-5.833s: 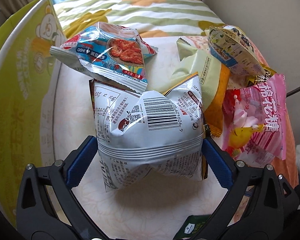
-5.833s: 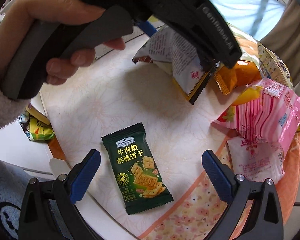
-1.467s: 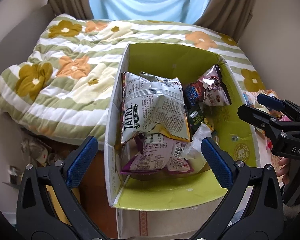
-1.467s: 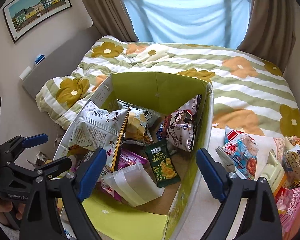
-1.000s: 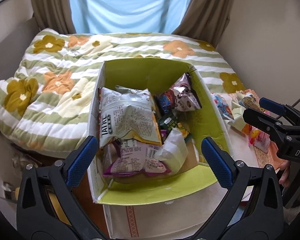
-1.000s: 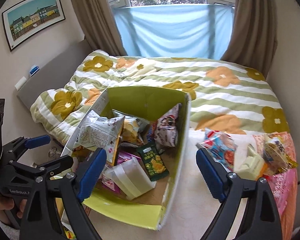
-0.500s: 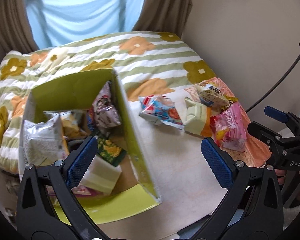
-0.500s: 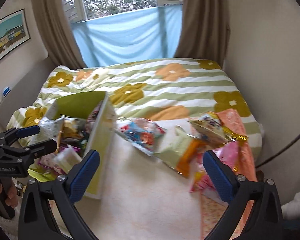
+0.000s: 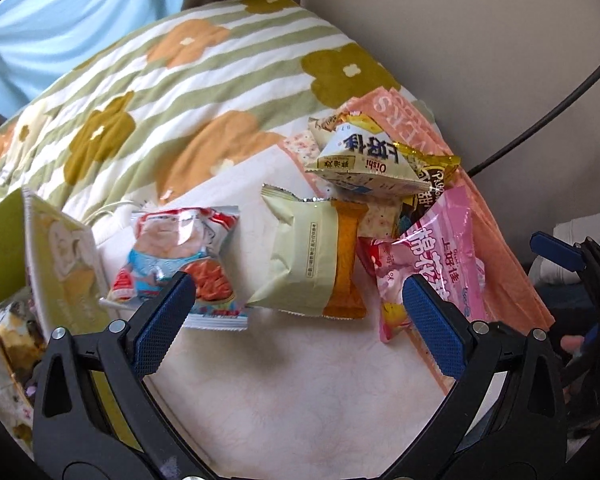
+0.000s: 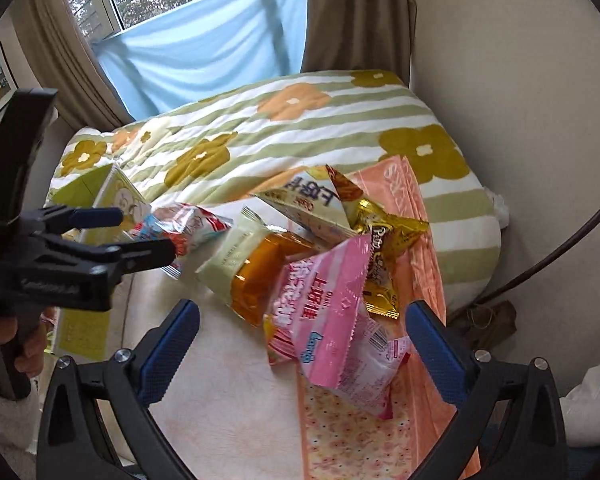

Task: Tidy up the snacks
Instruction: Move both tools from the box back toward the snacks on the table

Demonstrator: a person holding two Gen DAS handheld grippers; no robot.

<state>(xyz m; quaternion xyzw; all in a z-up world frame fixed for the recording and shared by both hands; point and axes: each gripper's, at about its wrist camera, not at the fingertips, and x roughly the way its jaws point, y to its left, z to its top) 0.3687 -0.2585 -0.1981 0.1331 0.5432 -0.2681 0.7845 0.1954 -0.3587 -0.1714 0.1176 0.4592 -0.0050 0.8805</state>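
Partway, my read. Far left, the yellow-green cardboard box [image 9: 56, 256] is already holding a few packets. Five bags are still lying loose on the cream floral counter [image 9: 284, 392]: red-and-blue shrimp-cracker bag [image 9: 180, 256], pale-green-and-orange pillow pack [image 9: 312, 260], cream triangular Oishi bag [image 9: 364, 160], gold foil bag [image 10: 384, 248], pink marshmallow bag [image 10: 332, 320]. Left hand-held gripper [image 9: 296, 316] is hovering spread and empty over the pillow pack; right hand-held gripper [image 10: 304, 340] is likewise wide, empty, framing the pink bag.
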